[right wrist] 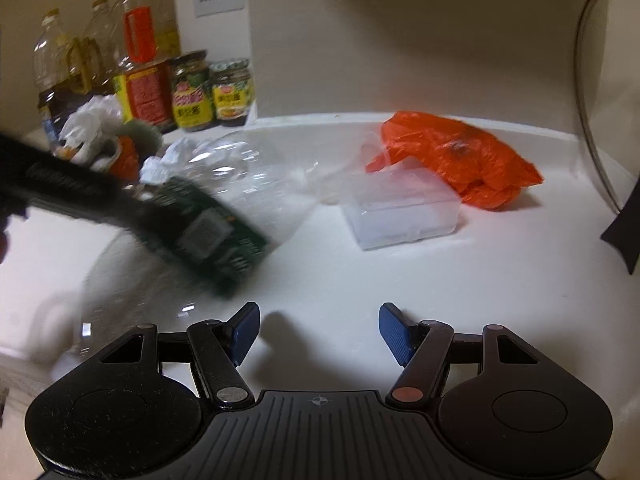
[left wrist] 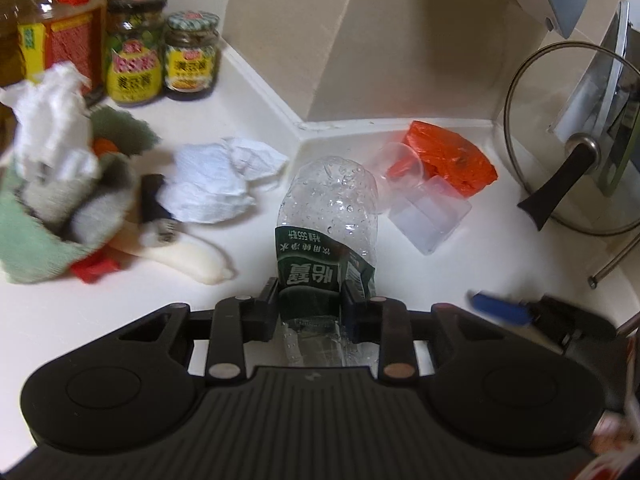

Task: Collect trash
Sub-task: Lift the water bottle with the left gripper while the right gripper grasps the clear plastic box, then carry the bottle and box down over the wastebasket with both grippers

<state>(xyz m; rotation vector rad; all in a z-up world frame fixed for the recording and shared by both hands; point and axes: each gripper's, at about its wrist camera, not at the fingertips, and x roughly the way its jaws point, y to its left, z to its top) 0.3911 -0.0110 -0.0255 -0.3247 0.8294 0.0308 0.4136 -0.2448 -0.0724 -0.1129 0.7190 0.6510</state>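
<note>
While the white countertop fills both views, a glass pot lid with a black handle leans at its right end. Oil bottles stand at the back left, and two yellow-labelled jars sit just beside them.

Left gripper: jaws narrow, pads pressed on both sides of the plastic water bottle, right at its green label. Bottle is clear, droplets inside, crushed-looking, and points away from the camera; the right wrist view shows it blurred and tilted. Whether its far end touches the counter, cannot tell.

Right gripper: blue pads set about half apart, nothing between them, low over bare counter near the bottle.

Other trash on the counter: orange plastic bag crumpled in the back corner, a clear plastic box touching its front edge, a clear cup lying between bag and bottle. Crumpled white paper left of the bottle. A green cloth heap at far left with white tissue on top. A pale oblong thing lies in front of the heap; what it is, cannot tell.
</note>
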